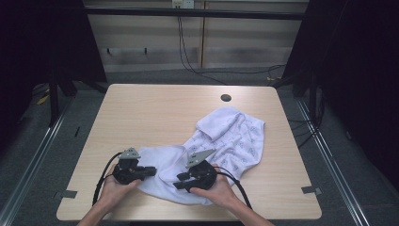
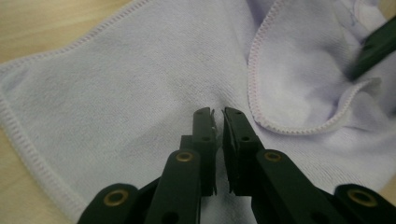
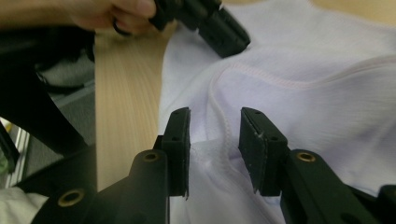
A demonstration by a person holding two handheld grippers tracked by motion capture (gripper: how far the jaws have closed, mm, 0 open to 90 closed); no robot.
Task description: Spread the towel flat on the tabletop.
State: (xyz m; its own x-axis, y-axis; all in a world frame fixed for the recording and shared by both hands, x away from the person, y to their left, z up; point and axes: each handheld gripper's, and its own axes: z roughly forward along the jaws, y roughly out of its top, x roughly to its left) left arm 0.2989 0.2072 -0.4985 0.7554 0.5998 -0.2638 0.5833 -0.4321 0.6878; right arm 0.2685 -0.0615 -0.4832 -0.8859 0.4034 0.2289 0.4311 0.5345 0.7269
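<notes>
On the white towel [image 1: 221, 141], left claw [image 2: 218, 113] pinches fabric; right claw [image 3: 215, 119] gapes astride a hem.

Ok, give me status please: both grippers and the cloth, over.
Left hand-held gripper nearly shut, pinching white towel. Right hand-held gripper open, jaws either side of the towel's stitched hem. Towel crumpled on wooden table. Nothing obstructing.

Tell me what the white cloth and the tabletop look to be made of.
The white cloth with faint printed patterns looks like soft terry or microfibre fabric: a fuzzy matte nap and an overlock-stitched hem show in the left gripper view. The light tan tabletop looks like wood-grain laminate over board, smooth with low sheen and fine straight grain lines; solid wood can't be ruled out.
</notes>
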